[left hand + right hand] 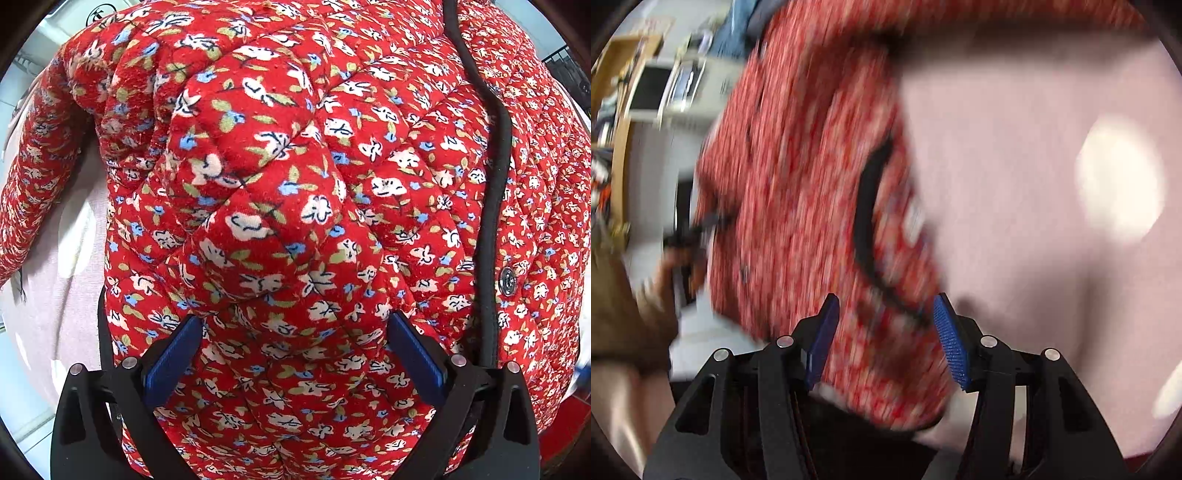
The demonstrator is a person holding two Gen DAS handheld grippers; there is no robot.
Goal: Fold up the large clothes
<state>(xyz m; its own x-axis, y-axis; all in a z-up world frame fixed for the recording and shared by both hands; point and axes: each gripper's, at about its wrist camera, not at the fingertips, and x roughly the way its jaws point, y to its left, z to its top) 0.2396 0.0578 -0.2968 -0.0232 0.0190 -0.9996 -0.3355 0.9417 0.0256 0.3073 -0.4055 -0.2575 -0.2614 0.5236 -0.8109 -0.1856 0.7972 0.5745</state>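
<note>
1. The blue pads [173,354] of the left gripper [295,332] are seen spread wide, one at each side of a raised fold of the quilted red floral jacket [280,177]; whether the pads press the cloth cannot be told, since the fabric bulges between them without a visible pinch.
2. The left gripper is pointed straight down onto the jacket, which fills nearly the whole left wrist view.
3. A black piped edge [495,184] is seen running down the jacket to the right of the fingers, with a dark round button [508,281] just beside it.
4. A sleeve [33,177] of the jacket is stretched out at the far left, lying on a pale pink sheet [62,295].
5. The blue ribbed pads [951,343] of the right gripper [884,306] are held partly apart, with nothing clamped; blurred red jacket [798,206] cloth lies beyond and between them.
6. A curved black trim [866,221] is made out on the jacket above the right fingers; the view is heavily smeared, so it is perhaps the neckline.
7. The pink sheet [1015,184], marked with a pale round spot [1119,181], takes up the right side of that view.
8. Blurred shelving [624,110] is seen at the far left.
</note>
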